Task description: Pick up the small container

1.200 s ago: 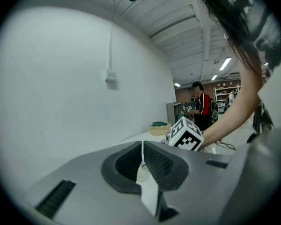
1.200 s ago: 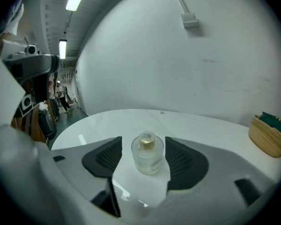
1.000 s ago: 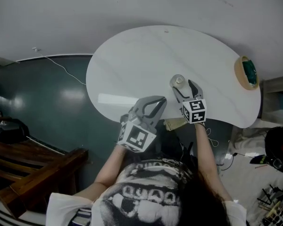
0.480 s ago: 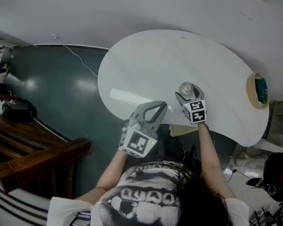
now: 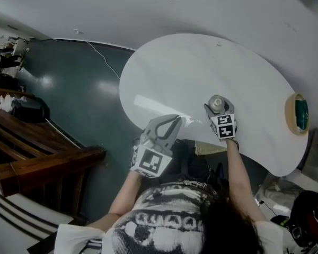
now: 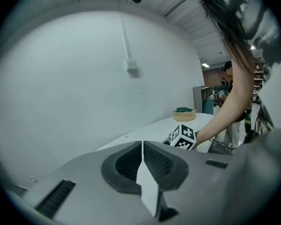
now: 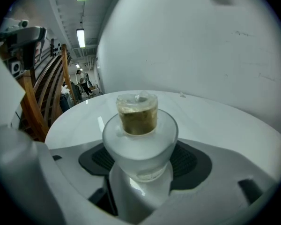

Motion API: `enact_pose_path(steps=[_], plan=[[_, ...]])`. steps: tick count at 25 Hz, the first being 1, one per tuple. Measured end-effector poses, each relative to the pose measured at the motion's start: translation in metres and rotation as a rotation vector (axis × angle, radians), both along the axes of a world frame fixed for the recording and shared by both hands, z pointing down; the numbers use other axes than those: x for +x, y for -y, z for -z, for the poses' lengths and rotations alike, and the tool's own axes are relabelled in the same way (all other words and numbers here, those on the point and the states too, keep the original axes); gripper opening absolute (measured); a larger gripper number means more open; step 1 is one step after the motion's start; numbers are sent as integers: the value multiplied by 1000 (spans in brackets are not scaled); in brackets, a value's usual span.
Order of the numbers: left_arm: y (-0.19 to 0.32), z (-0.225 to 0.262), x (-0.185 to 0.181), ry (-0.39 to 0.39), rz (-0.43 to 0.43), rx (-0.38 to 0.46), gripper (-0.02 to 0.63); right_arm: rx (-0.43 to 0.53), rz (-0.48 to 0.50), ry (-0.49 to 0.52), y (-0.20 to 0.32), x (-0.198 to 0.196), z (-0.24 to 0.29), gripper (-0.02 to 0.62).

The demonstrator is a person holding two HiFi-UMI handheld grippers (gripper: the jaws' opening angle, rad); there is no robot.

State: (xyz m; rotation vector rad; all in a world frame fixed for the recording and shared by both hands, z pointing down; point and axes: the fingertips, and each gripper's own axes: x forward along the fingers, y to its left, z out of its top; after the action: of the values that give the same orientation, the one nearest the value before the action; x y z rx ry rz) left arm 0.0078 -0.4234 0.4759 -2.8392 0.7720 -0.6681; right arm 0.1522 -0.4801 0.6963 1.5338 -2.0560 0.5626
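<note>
- black-and-white square patterns cover the marker cube [image 5: 223,126] on the right claw [image 5: 218,109] and the one on the left claw [image 5: 173,119]. the white print on the shirt [image 5: 159,226] is too blurred to read.
- the small container [image 7: 139,125] is frosted, with a brownish fill under a clear cap. it stands on the white bench [image 5: 169,67] near the front edge.
- the right claw is closing on it, and no gap shows at either pad.
- the left claw is clenched on nothing, held at the bench edge above the teal floor [image 5: 79,105].
- a tan bowl [image 5: 297,114] with something green inside sits at the bench's right end, well apart.
- wooden rails [image 5: 42,168] and a white cable [image 5: 103,57] lie to the left.
</note>
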Motion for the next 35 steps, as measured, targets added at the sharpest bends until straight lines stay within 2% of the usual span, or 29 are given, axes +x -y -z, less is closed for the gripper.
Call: enact_pose_path(steps=[4,10,17,28,35], plan=[[0,0,-4,6,32,-1,11,-2,8,0,-1,-1,0,328],[-4,8,2,5,30,6,12,-18,18,35,-7,-4,1,328],[-5,3,-2,14,23,23,11,33,36,36,-17,-5,35,328],[-16,0,21,-11,-83,19,11,109,-14,46,-53,2,96,328],[-26,-1,23,-14,-159,11,11,165,-83,67,-81,1,131,328]])
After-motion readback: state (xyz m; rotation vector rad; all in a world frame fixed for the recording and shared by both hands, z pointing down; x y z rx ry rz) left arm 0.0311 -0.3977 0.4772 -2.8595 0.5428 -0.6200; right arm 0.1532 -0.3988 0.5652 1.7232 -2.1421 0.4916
